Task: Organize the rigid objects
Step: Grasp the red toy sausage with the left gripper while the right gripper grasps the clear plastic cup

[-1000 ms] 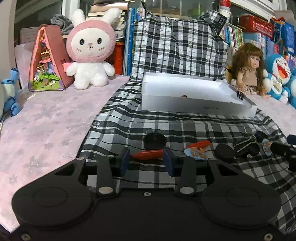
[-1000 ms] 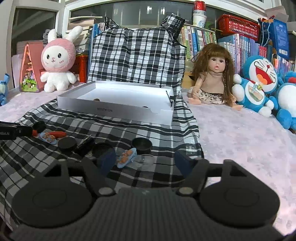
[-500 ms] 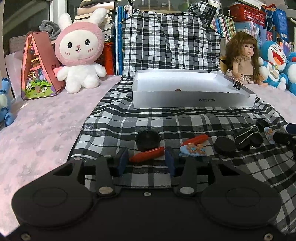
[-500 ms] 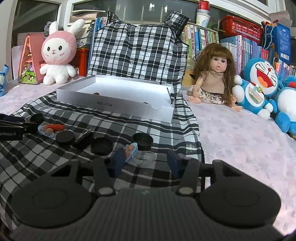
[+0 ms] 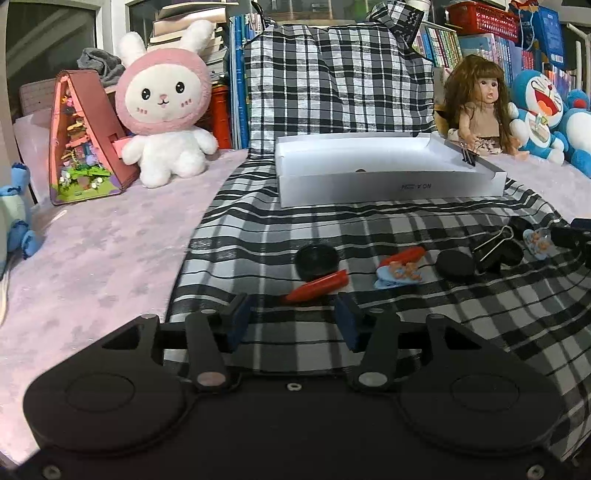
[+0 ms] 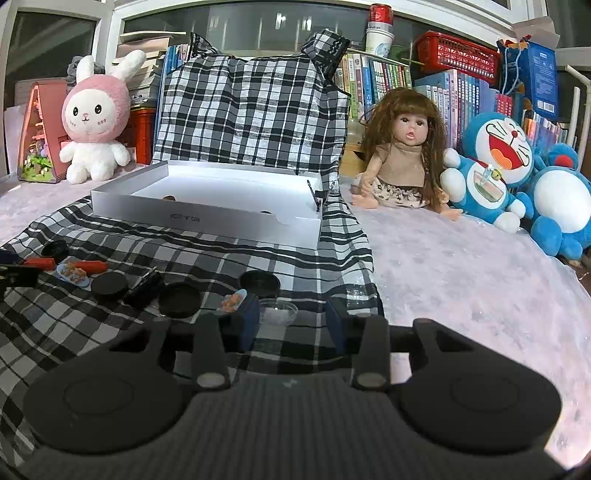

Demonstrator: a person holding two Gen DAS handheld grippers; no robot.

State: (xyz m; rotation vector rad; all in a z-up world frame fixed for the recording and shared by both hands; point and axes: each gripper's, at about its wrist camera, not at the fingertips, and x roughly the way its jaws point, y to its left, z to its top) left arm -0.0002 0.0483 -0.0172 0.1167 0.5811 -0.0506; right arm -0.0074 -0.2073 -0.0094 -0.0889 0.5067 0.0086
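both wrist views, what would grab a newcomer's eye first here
The toys along the back stand out first: a pink-hooded bunny plush at left, a long-haired doll and blue cat plushes at right. In the middle, an open white box sits on a black-and-white checked cloth. Nearer, small items lie scattered on the cloth, an orange clip just ahead of the open left claw.

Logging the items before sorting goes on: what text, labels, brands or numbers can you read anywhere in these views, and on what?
white box: small print on the front wall, upside down, begins "NO."; the rest is blurred.
book spines: print too small to read.
red can: markings unreadable.
blue bag: label blurred.
Nothing readable on the clips, caps or either gripper.
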